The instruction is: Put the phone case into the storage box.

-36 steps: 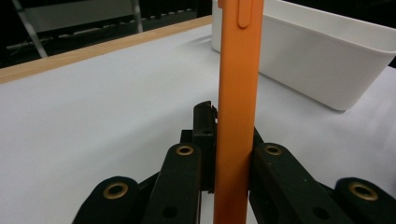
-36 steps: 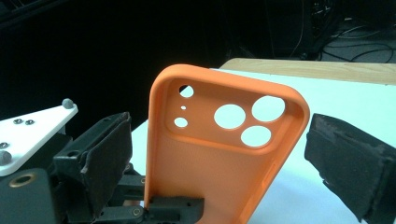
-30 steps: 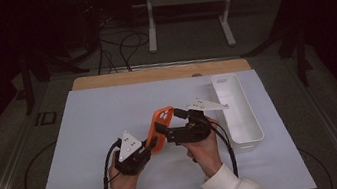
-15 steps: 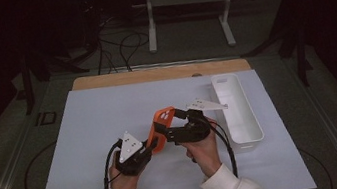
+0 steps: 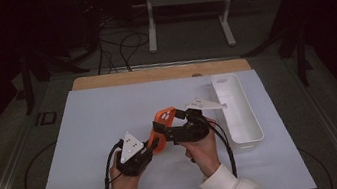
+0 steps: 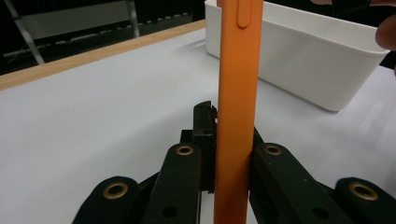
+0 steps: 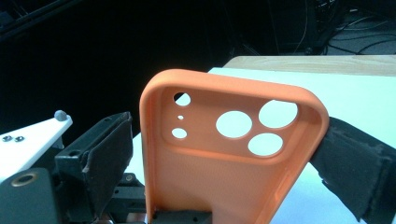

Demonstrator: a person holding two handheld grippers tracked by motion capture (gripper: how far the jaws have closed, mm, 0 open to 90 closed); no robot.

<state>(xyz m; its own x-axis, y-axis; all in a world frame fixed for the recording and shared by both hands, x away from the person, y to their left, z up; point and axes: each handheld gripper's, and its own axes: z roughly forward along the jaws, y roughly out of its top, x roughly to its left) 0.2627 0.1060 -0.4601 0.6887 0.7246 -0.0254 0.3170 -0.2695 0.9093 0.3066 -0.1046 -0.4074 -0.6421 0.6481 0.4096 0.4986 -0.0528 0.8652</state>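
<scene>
Orange phone case with camera cutouts, left claw clamped on, right claw seemingly apart

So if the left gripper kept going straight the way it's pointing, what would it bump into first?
Probably the white bin. The left gripper, shut on the orange phone case, looks along its jaws across bare table toward the bin's side wall. Depth is hard to judge, so it could slide just past.
</scene>
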